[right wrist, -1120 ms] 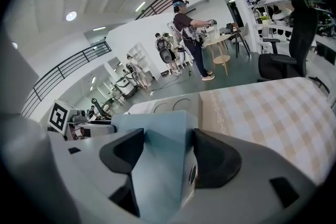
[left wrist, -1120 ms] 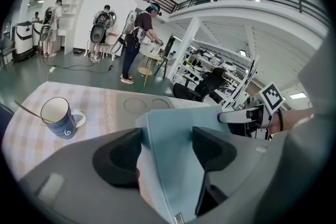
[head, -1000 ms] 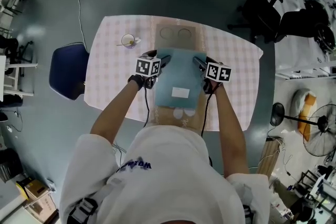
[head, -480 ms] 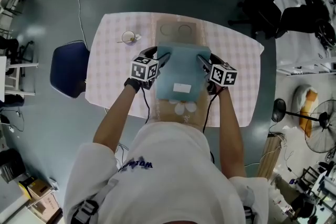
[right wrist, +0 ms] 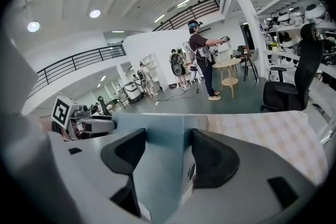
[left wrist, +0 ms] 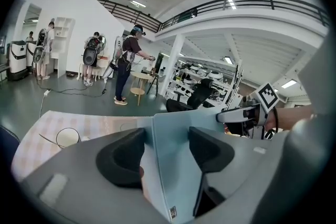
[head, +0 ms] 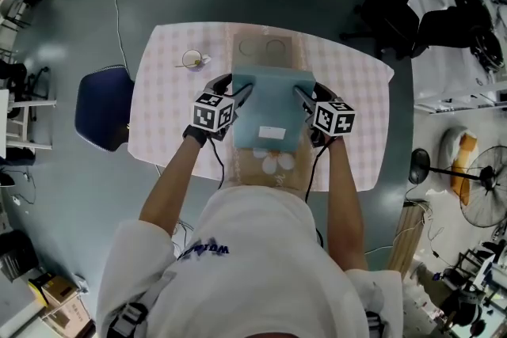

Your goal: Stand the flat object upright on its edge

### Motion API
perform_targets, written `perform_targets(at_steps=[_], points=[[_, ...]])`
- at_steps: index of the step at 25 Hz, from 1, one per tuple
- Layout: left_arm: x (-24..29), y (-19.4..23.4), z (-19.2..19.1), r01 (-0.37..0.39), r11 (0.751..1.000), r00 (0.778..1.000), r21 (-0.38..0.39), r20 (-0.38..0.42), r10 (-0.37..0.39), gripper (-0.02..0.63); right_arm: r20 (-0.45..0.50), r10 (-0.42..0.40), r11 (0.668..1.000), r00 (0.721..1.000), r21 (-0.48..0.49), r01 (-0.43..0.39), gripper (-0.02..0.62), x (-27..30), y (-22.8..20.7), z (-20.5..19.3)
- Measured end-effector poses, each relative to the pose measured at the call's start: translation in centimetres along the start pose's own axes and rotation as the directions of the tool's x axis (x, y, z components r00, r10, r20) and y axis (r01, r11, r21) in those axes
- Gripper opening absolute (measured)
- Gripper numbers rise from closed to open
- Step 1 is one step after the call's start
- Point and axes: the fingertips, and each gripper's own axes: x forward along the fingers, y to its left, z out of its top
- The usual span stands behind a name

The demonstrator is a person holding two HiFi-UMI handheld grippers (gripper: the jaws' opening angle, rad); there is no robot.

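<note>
A light blue flat panel [head: 272,103] with a white label hangs tilted over the table, gripped at both sides. My left gripper [head: 242,92] is shut on its left edge; in the left gripper view the panel [left wrist: 176,176] sits between both dark pads [left wrist: 122,157]. These jaws have just been closing a little on it. My right gripper [head: 300,93] is shut on the right edge, and in the right gripper view the panel [right wrist: 157,170] fills the gap between the pads [right wrist: 212,157]. Each gripper view shows the other gripper across the panel.
Under the panel lies a brown mat [head: 277,164] with a flower print and two round marks at its far end. A small cup [head: 192,59] stands on the checked tablecloth [head: 166,115] at the far left. A blue chair [head: 101,103] is left of the table.
Both grippers have risen with the blue panel, which now covers less of the brown mat, so the flower print near me shows.
</note>
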Motion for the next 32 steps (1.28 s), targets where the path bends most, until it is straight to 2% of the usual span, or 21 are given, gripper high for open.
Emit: perform_targets(at_steps=[7, 14, 20, 32], points=[[-1.0, -0.4, 1.0, -0.014, 0.999, 0.999, 0.034, 0.038, 0.013, 0.267, 0.021, -0.010, 1.000, 1.000, -0.021, 0.010, 0.279, -0.8, 0.9, 0.8], [-1.8, -0.6, 3.6, -0.032, 0.996, 0.996, 0.079, 0.086, 0.025, 0.267, 0.064, -0.005, 0.999, 0.998, -0.048, 0.008, 0.276, -1.6, 1.8, 2.9], [-2.7, -0.9, 5.0, -0.046, 0.995, 0.992, 0.091, 0.120, 0.035, 0.267, 0.089, 0.000, 0.995, 0.996, -0.102, 0.009, 0.275, -2.3, 2.6, 4.7], [-4.4, -1.9, 8.6, -0.067, 0.985, 0.976, 0.162, 0.214, 0.032, 0.267, 0.206, 0.002, 0.983, 0.979, -0.179, 0.035, 0.273, -4.5, 4.1, 8.4]])
